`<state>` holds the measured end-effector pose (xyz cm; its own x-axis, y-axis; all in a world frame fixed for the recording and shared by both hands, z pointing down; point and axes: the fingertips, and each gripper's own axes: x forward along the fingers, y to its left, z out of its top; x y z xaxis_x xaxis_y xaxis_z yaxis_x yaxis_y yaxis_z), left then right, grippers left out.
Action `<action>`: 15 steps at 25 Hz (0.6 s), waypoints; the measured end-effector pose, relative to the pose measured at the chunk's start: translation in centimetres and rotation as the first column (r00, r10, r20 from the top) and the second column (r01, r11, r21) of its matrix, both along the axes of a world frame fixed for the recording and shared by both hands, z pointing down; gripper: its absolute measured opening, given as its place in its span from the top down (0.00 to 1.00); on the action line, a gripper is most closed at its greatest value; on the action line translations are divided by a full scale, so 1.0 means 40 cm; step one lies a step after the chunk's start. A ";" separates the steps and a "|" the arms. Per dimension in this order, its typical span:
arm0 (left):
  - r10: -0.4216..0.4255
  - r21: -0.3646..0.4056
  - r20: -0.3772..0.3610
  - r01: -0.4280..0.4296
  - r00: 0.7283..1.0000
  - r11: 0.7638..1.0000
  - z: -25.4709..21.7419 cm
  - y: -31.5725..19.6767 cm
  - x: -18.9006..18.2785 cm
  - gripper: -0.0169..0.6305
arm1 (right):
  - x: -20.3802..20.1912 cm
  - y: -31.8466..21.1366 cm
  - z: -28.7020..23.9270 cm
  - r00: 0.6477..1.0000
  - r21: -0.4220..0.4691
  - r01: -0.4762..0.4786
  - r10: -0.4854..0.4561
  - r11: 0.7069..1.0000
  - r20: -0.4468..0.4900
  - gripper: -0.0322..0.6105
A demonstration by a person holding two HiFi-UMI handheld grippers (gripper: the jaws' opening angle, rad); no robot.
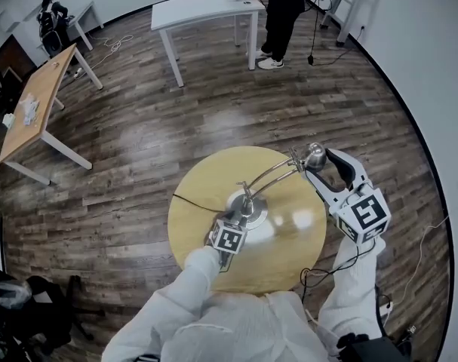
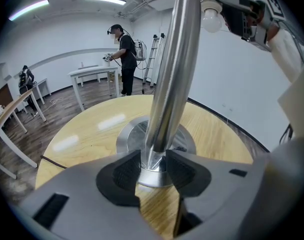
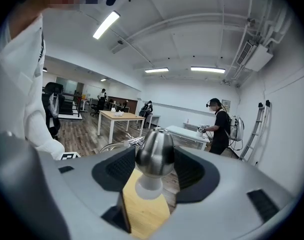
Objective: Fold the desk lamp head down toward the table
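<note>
Chrome desk lamp (image 1: 262,219) on round pale wooden table (image 1: 206,183), left gripper (image 2: 153,165) clamped on its steel stem (image 2: 169,74), right gripper (image 3: 153,170) grasping bulbous metal lamp head (image 3: 155,151)

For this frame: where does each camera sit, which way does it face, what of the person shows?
Head view: on the head, steeply down at round table, lamp; white sleeves, left tool, right tool show.
Left gripper view: on left tool, along its jaws clamping the lamp stem; right tool shows.
Right gripper view: on right tool, at the clamped lamp head; a sleeve shows.
Shared: bystander in black.
</note>
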<state>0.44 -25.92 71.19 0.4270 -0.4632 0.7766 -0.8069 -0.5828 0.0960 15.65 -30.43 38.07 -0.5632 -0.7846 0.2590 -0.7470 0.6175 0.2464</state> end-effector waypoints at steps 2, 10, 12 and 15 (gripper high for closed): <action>-0.003 0.000 0.000 0.003 1.000 1.000 0.002 0.000 0.002 0.74 | 0.014 -0.005 0.016 1.000 -0.015 -0.008 0.008 1.000 0.024 0.60; 0.001 -0.002 0.006 -0.001 1.000 1.000 0.005 0.000 0.007 0.74 | 0.053 -0.016 0.074 0.994 -0.079 -0.020 0.029 0.997 0.103 0.59; 0.003 -0.002 0.007 -0.003 1.000 1.000 0.004 0.001 0.007 0.74 | 0.066 -0.018 0.100 0.991 -0.102 -0.034 0.046 0.994 0.122 0.59; 0.007 -0.003 0.011 -0.006 1.000 1.000 0.004 0.006 0.004 0.74 | 0.077 -0.014 0.131 0.985 -0.114 -0.042 0.061 0.993 0.164 0.59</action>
<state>0.62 -25.68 71.36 0.4218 -0.4583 0.7823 -0.8041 -0.5878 0.0892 18.75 -31.01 43.30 -0.5652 -0.7859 0.2509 -0.8035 0.5933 0.0484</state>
